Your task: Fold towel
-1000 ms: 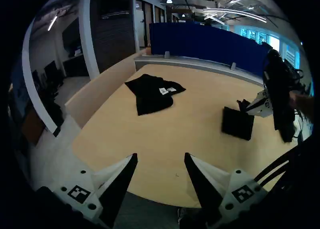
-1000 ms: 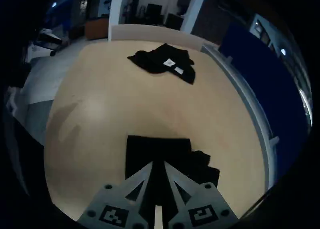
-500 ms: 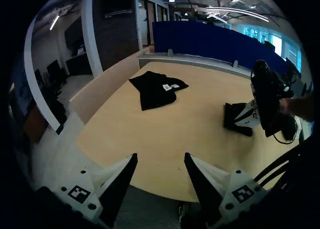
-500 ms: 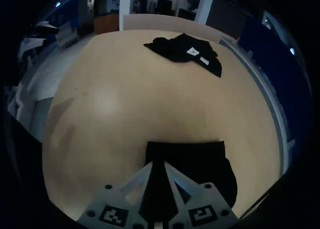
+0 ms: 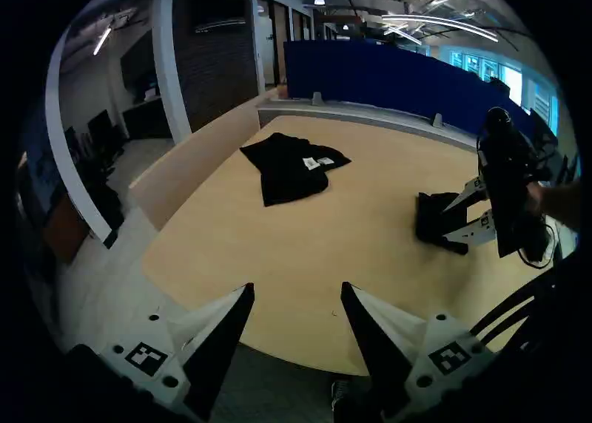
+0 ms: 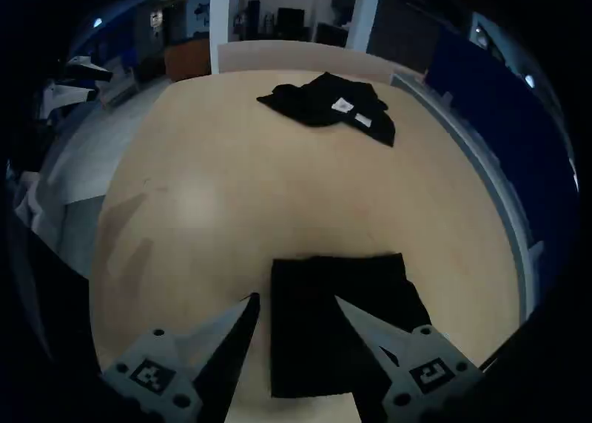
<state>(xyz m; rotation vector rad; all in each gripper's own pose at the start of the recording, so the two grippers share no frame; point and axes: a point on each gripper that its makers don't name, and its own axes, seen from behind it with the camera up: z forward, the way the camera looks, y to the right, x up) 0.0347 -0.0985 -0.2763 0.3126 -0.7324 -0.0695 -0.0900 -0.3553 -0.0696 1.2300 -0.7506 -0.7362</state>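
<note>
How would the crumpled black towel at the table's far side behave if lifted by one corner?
Probably floppy: the crumpled towel lies in loose, uneven folds, so it should drape and unfold. Pushed, it would likely bunch rather than slide across the table.

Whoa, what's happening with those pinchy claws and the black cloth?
A person is folding towels with a gripper in each hand. The right gripper is open over a folded black towel near the edge of the table, not holding it. The left gripper is open too, holding nothing. A crumpled black towel lies farther across the table.
</note>
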